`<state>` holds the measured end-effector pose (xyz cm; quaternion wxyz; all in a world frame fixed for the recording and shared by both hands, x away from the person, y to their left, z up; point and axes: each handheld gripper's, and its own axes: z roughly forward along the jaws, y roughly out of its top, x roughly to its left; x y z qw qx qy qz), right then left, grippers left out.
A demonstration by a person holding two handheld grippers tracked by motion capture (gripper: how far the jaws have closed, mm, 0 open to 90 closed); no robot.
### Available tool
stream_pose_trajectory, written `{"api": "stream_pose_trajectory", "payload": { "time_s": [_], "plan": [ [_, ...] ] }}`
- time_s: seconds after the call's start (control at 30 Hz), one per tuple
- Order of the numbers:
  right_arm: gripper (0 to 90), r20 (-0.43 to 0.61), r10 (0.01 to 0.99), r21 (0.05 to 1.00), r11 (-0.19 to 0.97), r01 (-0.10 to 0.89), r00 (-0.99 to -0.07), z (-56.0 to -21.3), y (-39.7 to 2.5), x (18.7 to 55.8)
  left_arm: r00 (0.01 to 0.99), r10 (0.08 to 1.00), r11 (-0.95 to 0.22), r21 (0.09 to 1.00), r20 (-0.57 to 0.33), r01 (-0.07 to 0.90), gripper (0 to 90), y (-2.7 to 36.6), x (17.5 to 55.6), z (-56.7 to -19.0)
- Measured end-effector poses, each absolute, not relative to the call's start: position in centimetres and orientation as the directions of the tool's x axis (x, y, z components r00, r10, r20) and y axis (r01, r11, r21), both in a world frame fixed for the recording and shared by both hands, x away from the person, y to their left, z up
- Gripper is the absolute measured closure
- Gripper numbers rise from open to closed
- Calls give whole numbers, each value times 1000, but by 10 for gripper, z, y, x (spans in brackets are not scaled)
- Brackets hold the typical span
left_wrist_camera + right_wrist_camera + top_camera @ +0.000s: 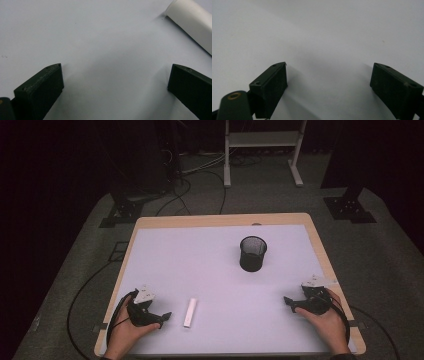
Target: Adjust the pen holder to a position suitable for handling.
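Looking down from the high view: white tube (190, 312) lies flat on the worktop (220, 270), near front edge, left of centre. Long axis runs roughly front to back, leaning slightly right at the far end. Left tongs (165, 316) sit just beside it, tips aimed at its near half, a small gap between. Right tongs (287, 301) are well apart from it, across the worktop. Mesh cup (253, 253) stands upright farther back, right of centre. Left hand clearly nearer.

Left gripper view: jaws spread wide, nothing between them, bare worktop below. Tube (192, 21) enters at the upper right, ahead of and beyond the right-hand jaw, lying slantwise to the jaw line. Judgement: tongs would need to shift toward that side and likely turn so the jaws straddle the tube across its width.

Right gripper view: jaws wide apart, empty, over plain worktop.
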<state>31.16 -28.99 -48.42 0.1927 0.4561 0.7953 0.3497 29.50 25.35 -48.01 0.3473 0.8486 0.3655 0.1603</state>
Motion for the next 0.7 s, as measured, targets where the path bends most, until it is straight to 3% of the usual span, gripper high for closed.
{"api": "stream_pose_trajectory", "payload": {
  "time_s": [0.57, 0.7],
  "plan": [
    [142, 13, 864, 730, 336, 595, -504, -483, -290, 311, 682, 731, -494, 706, 22, 507, 0, 253, 295, -480],
    [243, 25, 868, 724, 327, 608, -496, -479, -290, 310, 682, 731, -495, 706, 23, 506, 0, 254, 295, -480]
  ]
}}
